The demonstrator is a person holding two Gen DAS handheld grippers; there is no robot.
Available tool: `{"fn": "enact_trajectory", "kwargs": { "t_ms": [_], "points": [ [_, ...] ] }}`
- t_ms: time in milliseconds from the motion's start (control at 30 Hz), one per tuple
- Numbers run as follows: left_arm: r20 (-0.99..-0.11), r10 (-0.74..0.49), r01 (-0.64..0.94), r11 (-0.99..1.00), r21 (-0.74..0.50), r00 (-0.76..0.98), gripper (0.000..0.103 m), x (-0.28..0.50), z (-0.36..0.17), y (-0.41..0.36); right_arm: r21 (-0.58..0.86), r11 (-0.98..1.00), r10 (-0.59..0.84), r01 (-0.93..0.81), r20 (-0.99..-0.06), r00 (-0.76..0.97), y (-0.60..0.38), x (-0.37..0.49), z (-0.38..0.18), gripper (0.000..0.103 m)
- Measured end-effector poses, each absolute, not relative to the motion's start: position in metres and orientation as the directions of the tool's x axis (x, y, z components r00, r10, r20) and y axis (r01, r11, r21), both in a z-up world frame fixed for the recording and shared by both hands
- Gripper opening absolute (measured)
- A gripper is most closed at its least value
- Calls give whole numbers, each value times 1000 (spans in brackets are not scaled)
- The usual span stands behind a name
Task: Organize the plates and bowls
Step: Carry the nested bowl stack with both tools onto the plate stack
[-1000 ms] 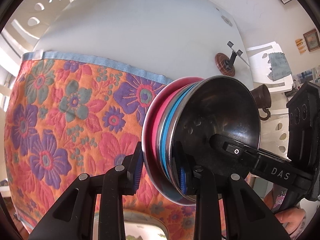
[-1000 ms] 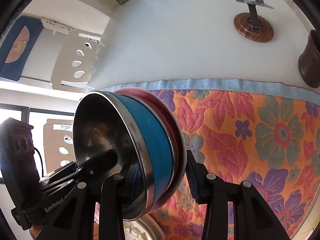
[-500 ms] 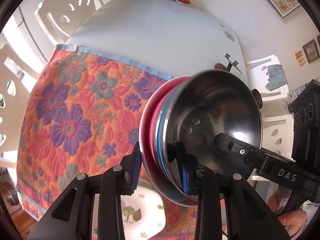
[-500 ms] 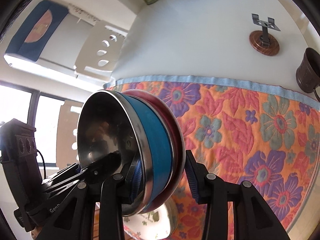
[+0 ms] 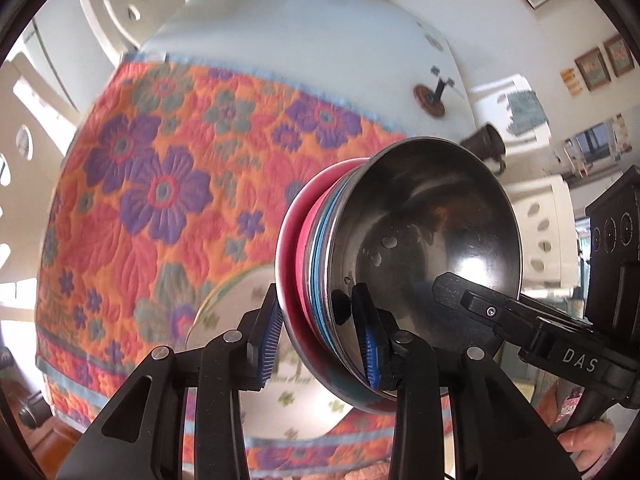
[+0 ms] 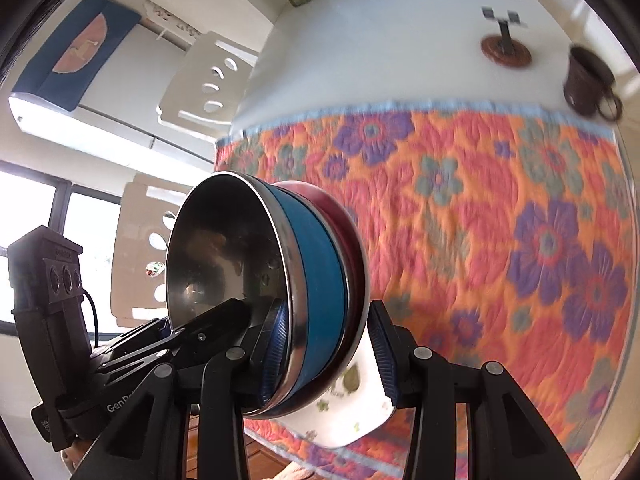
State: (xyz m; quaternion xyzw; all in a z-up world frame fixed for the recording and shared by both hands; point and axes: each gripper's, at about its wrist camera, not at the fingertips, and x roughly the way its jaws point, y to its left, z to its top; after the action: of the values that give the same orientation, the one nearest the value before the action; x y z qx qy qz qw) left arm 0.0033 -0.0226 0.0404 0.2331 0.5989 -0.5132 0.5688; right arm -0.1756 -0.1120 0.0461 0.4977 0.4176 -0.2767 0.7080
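A nested bowl stack (image 5: 400, 248) hangs tilted in the air: a steel bowl (image 6: 224, 256) innermost, then a blue bowl (image 6: 320, 280), and a red bowl (image 5: 292, 240) outermost. My left gripper (image 5: 318, 340) is shut on the stack's lower rim, one pad inside the steel bowl and one on the red outside. My right gripper (image 6: 328, 348) is shut on the same stack from the opposite side. Each gripper shows in the other's view, reaching into the steel bowl. A white flower-printed plate (image 5: 240, 308) lies on the cloth below the stack, partly hidden.
An orange floral tablecloth (image 5: 160, 184) covers the near part of the white table (image 6: 380, 40). A brown mug (image 6: 588, 80) and a small stand on a wooden disc (image 6: 506, 50) sit farther back. White chairs (image 5: 120, 8) ring the table. A hand (image 5: 588, 448) holds the right gripper.
Both grippers have carried the bowl stack back toward the near edge of the cloth and a little higher. The white plate has come into view beneath it.
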Motion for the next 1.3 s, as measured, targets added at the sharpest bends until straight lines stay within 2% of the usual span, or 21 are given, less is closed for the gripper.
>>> {"fn": "enact_trajectory", "kwargs": {
  "t_ms": [533,900,1300],
  "points": [
    [-926,-237,896,269,-352,-293,30,17,-7,34,469,218,0,856,-877,480,-34,-170,-4,41],
    [-932,-230,904,263,-337,-281,31,12,-23,49,434,210,-19,876,-894,447,-18,-167,-18,41],
    [-912,-255,886,258,-385,-322,29,11,-28,51,391,176,-40,903,-914,404,-19,-169,-29,40]
  ]
}}
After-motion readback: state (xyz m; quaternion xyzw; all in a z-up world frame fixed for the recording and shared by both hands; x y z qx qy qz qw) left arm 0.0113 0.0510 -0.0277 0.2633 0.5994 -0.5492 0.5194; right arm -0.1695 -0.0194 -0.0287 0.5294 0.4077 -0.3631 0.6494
